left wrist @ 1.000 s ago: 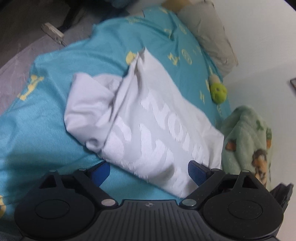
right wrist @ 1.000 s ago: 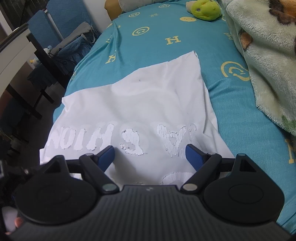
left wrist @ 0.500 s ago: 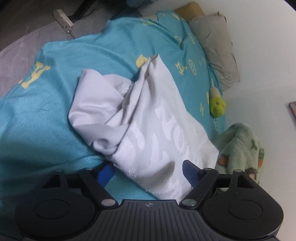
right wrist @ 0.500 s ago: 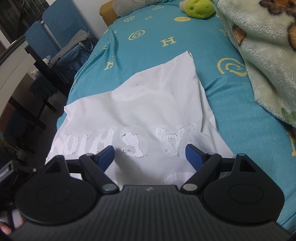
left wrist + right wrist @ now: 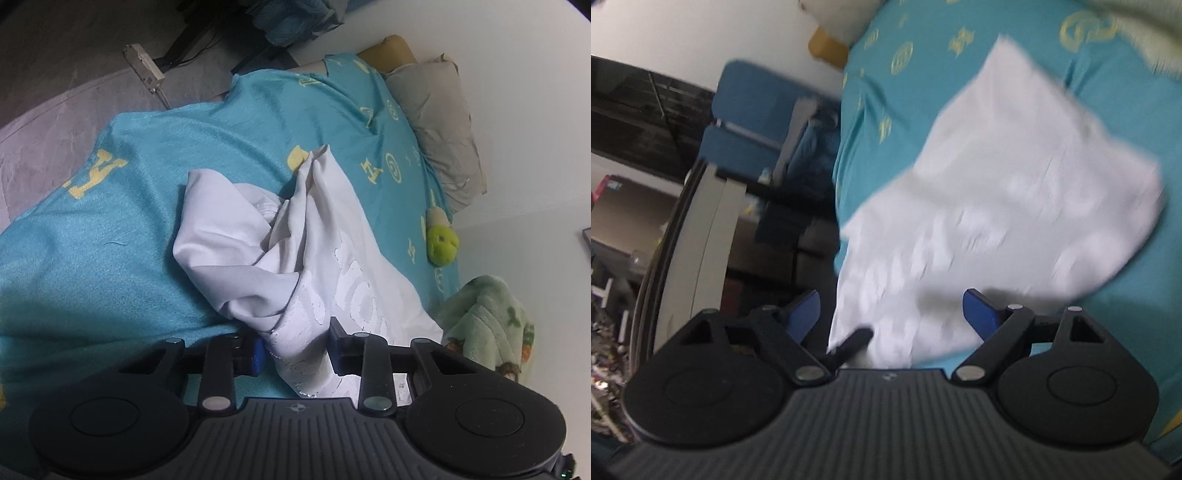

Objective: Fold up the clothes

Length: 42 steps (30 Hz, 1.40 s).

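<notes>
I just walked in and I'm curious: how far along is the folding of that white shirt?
Early. The white shirt lies bunched on the bed, no neat fold yet. The left gripper pinches its near edge; the right gripper is open above it. All the folds remain.

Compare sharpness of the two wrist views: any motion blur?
Right wrist: strong motion blur, white shirt print smeared, bedsheet symbols soft. Left wrist: sharp, shirt folds crisp, fisheye bending at edges, left hand-held gripper in focus.
</notes>
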### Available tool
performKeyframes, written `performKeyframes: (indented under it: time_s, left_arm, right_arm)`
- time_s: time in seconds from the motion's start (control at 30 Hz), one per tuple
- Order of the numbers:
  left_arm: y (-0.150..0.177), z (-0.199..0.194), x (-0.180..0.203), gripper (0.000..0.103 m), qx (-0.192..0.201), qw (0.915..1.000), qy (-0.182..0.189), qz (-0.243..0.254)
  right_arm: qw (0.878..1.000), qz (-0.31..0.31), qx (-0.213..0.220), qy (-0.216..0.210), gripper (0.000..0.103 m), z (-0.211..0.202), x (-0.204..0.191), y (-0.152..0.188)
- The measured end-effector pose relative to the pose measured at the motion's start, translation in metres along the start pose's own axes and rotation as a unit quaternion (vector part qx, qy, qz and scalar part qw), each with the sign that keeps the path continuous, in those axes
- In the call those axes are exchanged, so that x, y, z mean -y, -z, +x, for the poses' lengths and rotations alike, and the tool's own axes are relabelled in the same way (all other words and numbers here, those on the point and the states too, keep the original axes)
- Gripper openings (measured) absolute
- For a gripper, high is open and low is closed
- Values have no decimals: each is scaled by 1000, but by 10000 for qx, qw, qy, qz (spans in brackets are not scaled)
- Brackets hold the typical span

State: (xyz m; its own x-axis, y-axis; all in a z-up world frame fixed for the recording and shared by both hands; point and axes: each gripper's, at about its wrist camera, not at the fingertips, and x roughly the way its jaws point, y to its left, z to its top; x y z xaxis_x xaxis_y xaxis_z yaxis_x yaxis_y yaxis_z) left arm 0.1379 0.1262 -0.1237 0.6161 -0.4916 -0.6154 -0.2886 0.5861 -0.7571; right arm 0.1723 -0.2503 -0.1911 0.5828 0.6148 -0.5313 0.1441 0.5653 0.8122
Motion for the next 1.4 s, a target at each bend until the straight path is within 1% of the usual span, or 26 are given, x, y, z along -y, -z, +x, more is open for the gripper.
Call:
performKeyframes:
  time_s: [0.1, 0.17, 0.23, 0.27, 0.33, 0.4, 0.47, 0.5, 0.53, 0.57, 0.63, 0.67, 0.7, 0.8, 0.87, 0.97, 1.03, 1.07, 1.13, 1.17, 1.2, 1.27, 1.3, 1.33, 1.37, 1.4]
  left_arm:
    - [1, -3, -2, 32, -87, 9995, 256, -146]
    - [1, -1, -1, 34, -222, 9984, 437, -267]
    - [2, 0, -1, 40, -311, 9975, 557, -306]
    - [3, 3, -1, 45, -348, 9974, 552, -317]
    - [4, 8, -2, 50, -432, 9971, 515, -354]
    - [6, 18, -2, 52, -630, 9959, 487, -426]
    - [8, 28, -1, 51, -817, 9941, 512, -502]
    - [10, 33, -1, 50, -878, 9930, 574, -539]
    - [11, 35, 1, 42, -819, 9936, 589, -518]
    - [10, 34, 3, 34, -700, 9948, 588, -440]
    - [9, 30, 8, 24, -501, 9950, 777, -379]
    - [7, 27, 9, 20, -409, 9943, 915, -366]
    - [5, 24, 11, 19, -318, 9932, 1066, -354]
    - [2, 20, 13, 18, -86, 9911, 1287, -315]
    - [0, 19, 12, 17, 9, 9901, 1354, -382]
    - [-2, 18, 10, 17, 152, 9896, 1335, -507]
    - [-4, 18, 5, 17, 197, 9880, 1365, -701]
    - [-5, 19, 2, 17, 189, 9866, 1399, -820]
    - [-6, 24, -2, 17, 171, 9839, 1454, -1027]
    - [-7, 26, -2, 17, 164, 9832, 1461, -1081]
    - [-9, 28, -3, 17, 152, 9826, 1464, -1131]
    - [-12, 31, -6, 28, 113, 9821, 1405, -1248]
    - [-14, 33, -9, 35, 119, 9822, 1319, -1332]
    - [-16, 34, -11, 50, 138, 9823, 1208, -1427]
    - [-18, 35, -14, 53, 156, 9821, 1098, -1522]
    - [-20, 38, -17, 53, 140, 9810, 1046, -1630]
  right_arm:
    - [9991, -77, -406, 133, 87, 23, -3, 20]
    - [9988, -129, -379, 296, 85, 30, -5, 29]
    - [9982, -6, 95, 584, 85, 22, -2, 33]
    - [9975, 180, 267, 627, 85, 18, 3, 31]
    - [9941, 554, 610, 710, 85, 9, 15, 28]
    - [9896, 1124, 754, 490, 85, 2, 28, 24]
    - [9859, 1383, 860, 374, 85, -4, 32, 22]
    - [9858, 1374, 906, 345, 85, -6, 30, 22]
    - [9856, 1364, 952, 315, 86, -8, 28, 22]
    - [9853, 1356, 997, 284, 87, -10, 26, 23]
    - [9849, 1426, 982, 76, 87, -13, 23, 26]
    - [9849, 1495, 865, -93, 87, -10, 21, 30]
    - [9846, 1562, 746, -260, 87, -7, 20, 34]
    - [9856, 1603, 267, -466, 88, 13, 12, 47]
    - [9838, 1718, 229, -458, 87, 24, 13, 50]
    - [9775, 1891, 926, -76, 87, 18, 29, 34]
    - [9760, 1864, 1127, -9, 86, 16, 30, 28]
    - [9750, 1850, 1228, 24, 78, 15, 30, 25]
    - [9728, 1822, 1428, 90, 73, 13, 31, 19]
    - [9715, 1808, 1528, 123, 62, 11, 32, 17]
    - [9701, 1793, 1628, 156, 41, 10, 32, 14]
    - [9670, 1763, 1826, 222, 26, 8, 33, 8]
    - [9653, 1747, 1925, 254, 24, 7, 34, 5]
    - [9657, 1628, 2014, 206, 22, 2, 29, 5]
    - [9658, 1509, 2103, 157, 21, -2, 24, 4]
    - [9657, 1390, 2190, 108, 20, -7, 19, 4]
